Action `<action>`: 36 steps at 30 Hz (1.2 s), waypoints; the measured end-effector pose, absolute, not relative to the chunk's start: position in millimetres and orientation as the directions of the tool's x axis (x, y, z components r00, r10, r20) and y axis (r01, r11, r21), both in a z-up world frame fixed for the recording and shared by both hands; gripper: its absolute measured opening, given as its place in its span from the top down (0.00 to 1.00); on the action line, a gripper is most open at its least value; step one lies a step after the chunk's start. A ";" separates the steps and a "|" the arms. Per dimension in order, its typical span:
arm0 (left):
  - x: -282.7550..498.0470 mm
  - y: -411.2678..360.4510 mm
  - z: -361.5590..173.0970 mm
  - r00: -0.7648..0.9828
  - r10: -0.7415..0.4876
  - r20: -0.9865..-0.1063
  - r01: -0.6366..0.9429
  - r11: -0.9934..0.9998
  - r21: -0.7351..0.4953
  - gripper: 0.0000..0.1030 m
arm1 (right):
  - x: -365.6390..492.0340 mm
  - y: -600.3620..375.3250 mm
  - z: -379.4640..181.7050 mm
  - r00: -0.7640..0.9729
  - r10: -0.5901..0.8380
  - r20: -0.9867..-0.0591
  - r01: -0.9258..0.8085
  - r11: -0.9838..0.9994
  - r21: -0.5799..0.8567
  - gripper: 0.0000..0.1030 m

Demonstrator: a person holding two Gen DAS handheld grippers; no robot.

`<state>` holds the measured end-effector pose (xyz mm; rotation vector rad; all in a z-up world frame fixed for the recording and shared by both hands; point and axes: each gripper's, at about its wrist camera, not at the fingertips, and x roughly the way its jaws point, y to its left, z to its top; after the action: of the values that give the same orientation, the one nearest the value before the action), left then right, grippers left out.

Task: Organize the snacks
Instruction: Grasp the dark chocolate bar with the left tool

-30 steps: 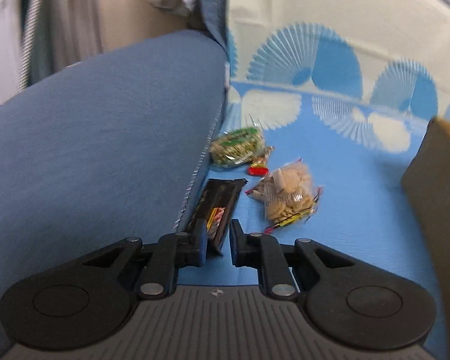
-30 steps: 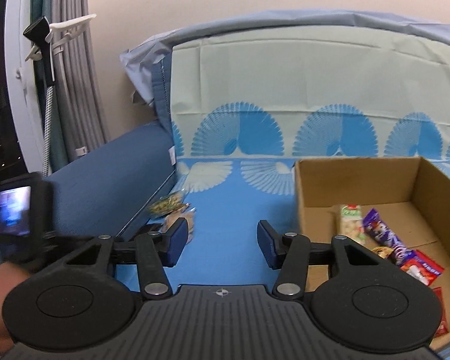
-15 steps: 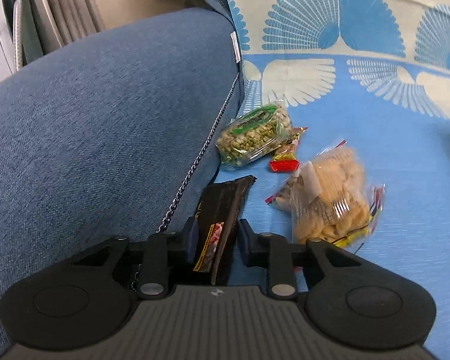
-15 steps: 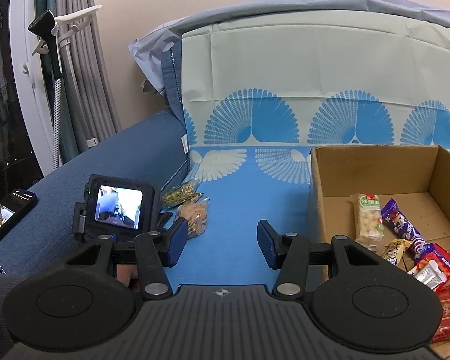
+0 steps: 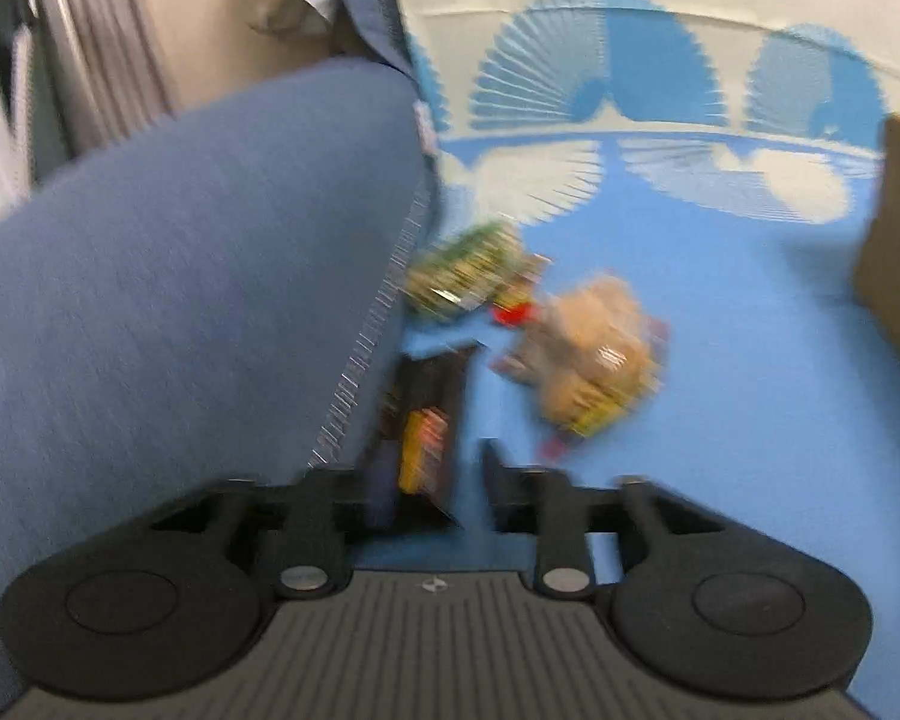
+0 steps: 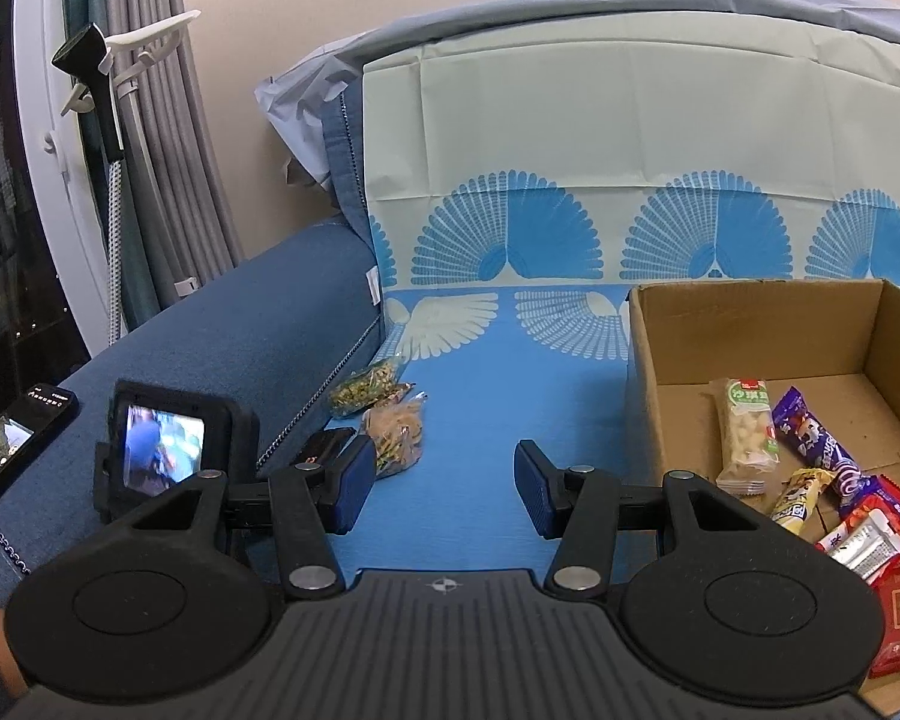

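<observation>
Black, glossy foil is what we are working on: the flat black snack packet with a yellow-and-red label lies on the blue printed sofa cover, tucked against the blue denim armrest and running from 6 toward 12 o'clock in the left wrist view. Our left tongs have just been opening, and the packet's near end sits between the jaws; the picture is blurred, but we see a gap on the right-hand side, so we judge the pads are not pressing yet.

Beyond it, at about 12 o'clock, lie the clear bag of green-and-yellow peas and, toward 1 o'clock, the clear bag of pale crackers, a small red candy between them.

Our right tongs hang open and empty over the cover, with the open brown cardboard box at their 2 o'clock, already carrying several wrappers.

To do this step well, we should push the left tongs a little further along the packet, keep the left finger clear of the armrest seam, close across the packet's narrow width, then lift before swinging toward the box.
</observation>
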<state>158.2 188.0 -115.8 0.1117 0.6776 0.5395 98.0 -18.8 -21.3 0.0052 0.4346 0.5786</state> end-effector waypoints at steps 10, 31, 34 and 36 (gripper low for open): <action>195.0 187.3 -138.0 0.564 0.620 -0.546 -0.420 0.784 0.457 0.82 | 103.8 -21.4 -21.7 0.747 0.524 -0.409 -0.520 0.844 0.131 0.48; 187.5 206.1 -71.1 0.790 0.212 -0.576 -0.370 0.913 -0.171 0.22 | 105.8 -27.2 -20.3 0.755 0.509 -0.414 -0.491 0.857 0.157 0.48; 230.4 224.0 -80.3 0.761 0.124 -0.637 -0.387 0.875 -0.291 0.16 | 107.2 -27.4 -20.3 0.753 0.508 -0.417 -0.489 0.857 0.161 0.48; 248.3 228.6 -92.0 0.730 0.118 -0.674 -0.413 0.861 -0.296 0.22 | 108.1 -26.2 -19.8 0.751 0.510 -0.420 -0.493 0.856 0.158 0.48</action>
<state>248.3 228.6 -92.0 -0.4521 0.6965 0.3038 108.1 -26.2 -19.8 0.0379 0.4700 0.5478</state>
